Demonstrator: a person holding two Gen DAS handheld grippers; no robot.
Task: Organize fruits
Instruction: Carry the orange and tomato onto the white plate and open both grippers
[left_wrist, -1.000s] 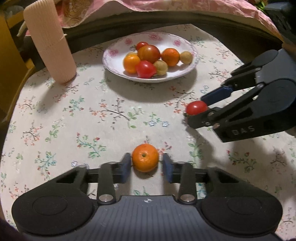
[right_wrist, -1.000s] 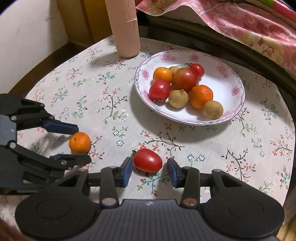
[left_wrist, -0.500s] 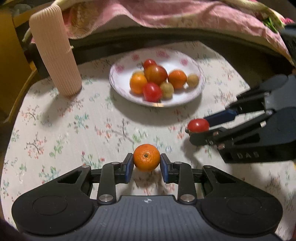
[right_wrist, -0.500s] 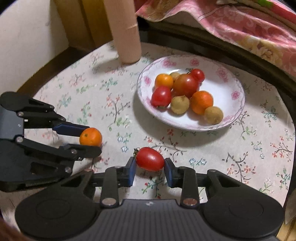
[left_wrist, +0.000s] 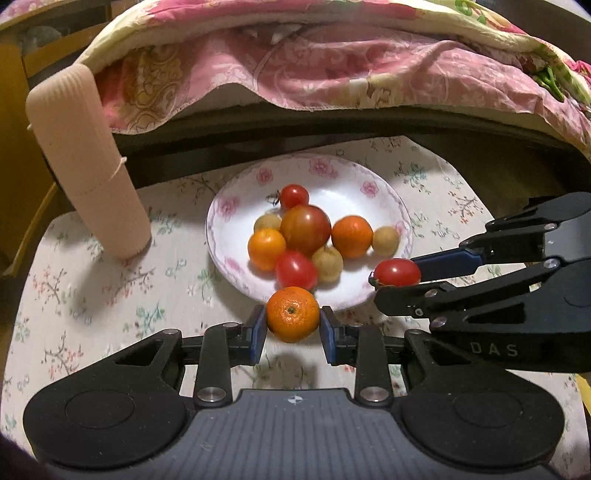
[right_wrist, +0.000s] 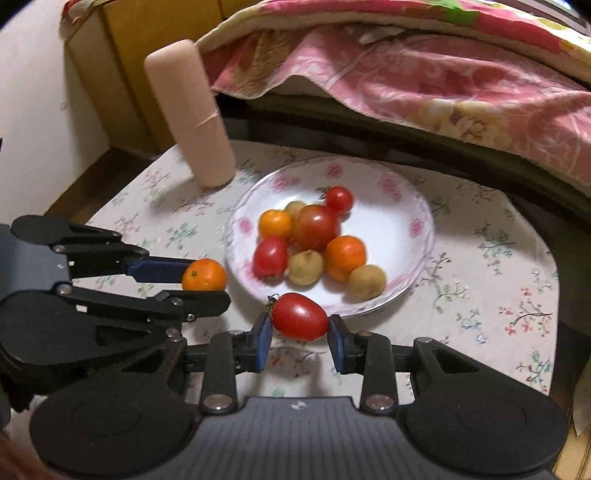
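Left wrist view: the left gripper (left_wrist: 293, 325) is clamped on a small orange (left_wrist: 293, 314), its blue pads pressing the fruit at 9 and 3 o'clock. The orange hangs above the tablecloth (left_wrist: 110, 288), in front of the plate's (left_wrist: 225, 206) near rim at 6 o'clock, its shadow on the cloth below. It is round, bright orange, with a small green stem scar facing the camera.

At 3 o'clock of this view the right gripper (left_wrist: 395, 277) comes in from the side, closed on a red tomato (left_wrist: 397, 272) held just over the plate's right edge. In the right wrist view the right gripper (right_wrist: 300, 330) has the tomato (right_wrist: 300, 316) squeezed at 9 and 3 o'clock; the jaws have just been closing on it. The tomato is oval, glossy red, with a dark stem at its 10 o'clock end.

The plate, white with pink flowers, holds tomatoes, oranges and small tan fruits. A ribbed pink cylinder (left_wrist: 85, 162) stands at its 10 o'clock.
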